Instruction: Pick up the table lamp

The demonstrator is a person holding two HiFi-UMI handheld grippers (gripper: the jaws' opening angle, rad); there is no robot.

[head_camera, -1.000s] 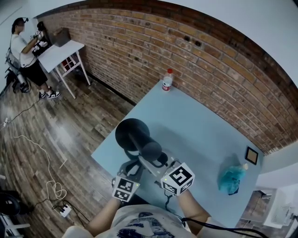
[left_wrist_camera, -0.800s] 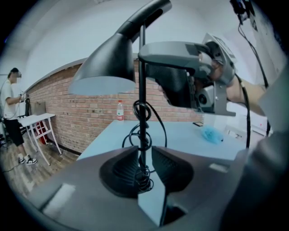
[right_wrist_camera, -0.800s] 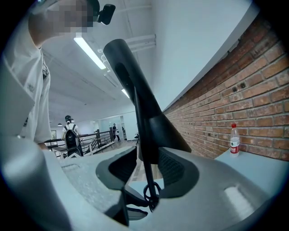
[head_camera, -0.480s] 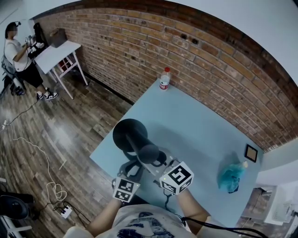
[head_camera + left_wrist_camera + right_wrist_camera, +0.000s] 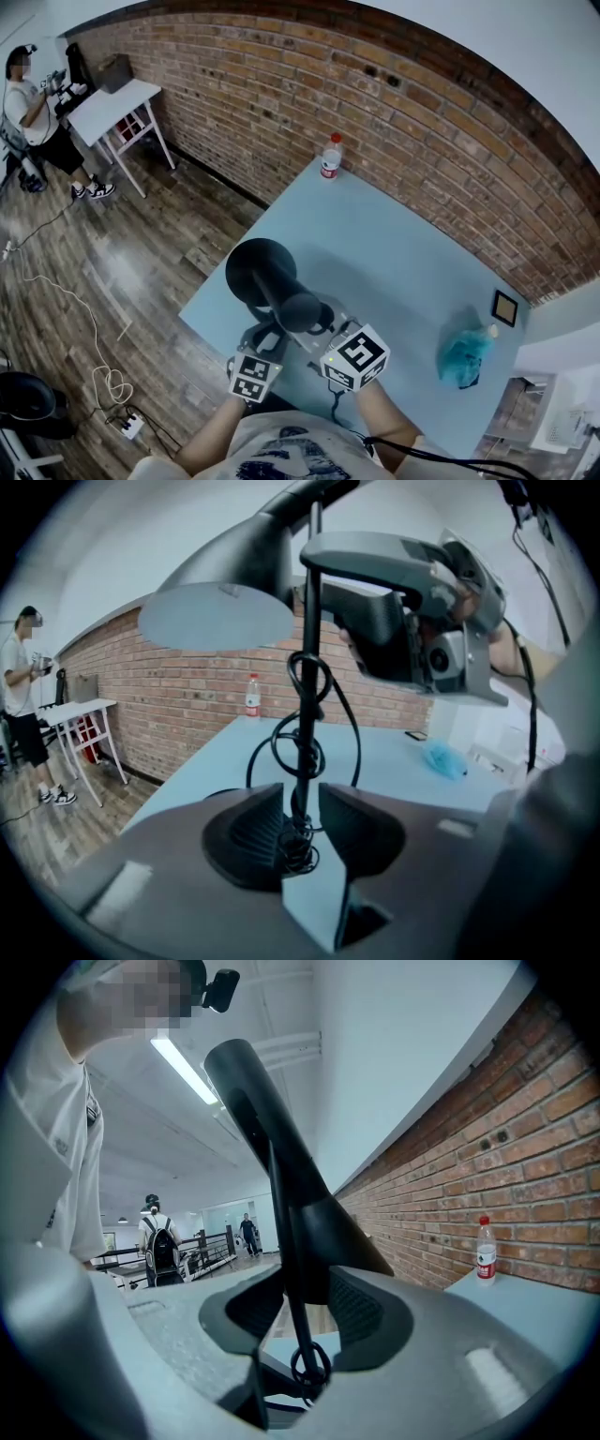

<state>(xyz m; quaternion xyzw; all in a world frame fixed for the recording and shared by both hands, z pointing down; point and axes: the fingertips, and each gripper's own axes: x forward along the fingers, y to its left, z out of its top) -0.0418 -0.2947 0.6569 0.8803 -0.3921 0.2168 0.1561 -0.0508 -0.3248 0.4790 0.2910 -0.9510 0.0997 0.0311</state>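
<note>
The black table lamp's cone shade point(image 5: 262, 270) hangs over the light-blue table's point(image 5: 403, 244) near left corner, its rounded neck end point(image 5: 302, 309) pointing up at me. My left gripper point(image 5: 272, 337) is shut on the thin stem point(image 5: 306, 752), which has black cable coiled round it, below the shade point(image 5: 225, 597). My right gripper point(image 5: 323, 328) is shut higher up on the shade's neck point(image 5: 298, 1222) and shows in the left gripper view point(image 5: 412, 621). The lamp's base is hidden.
A water bottle point(image 5: 330, 157) stands at the table's far corner by the brick wall. A blue-green bag point(image 5: 466, 356) and a small framed square point(image 5: 506, 307) lie at the right. A person stands at a white table point(image 5: 112, 105) far left. A power strip point(image 5: 128, 427) and its cable lie on the wooden floor.
The lamp and both grippers keep almost the same place, drifting slightly left in the head view. Both grips stay as they were.
</note>
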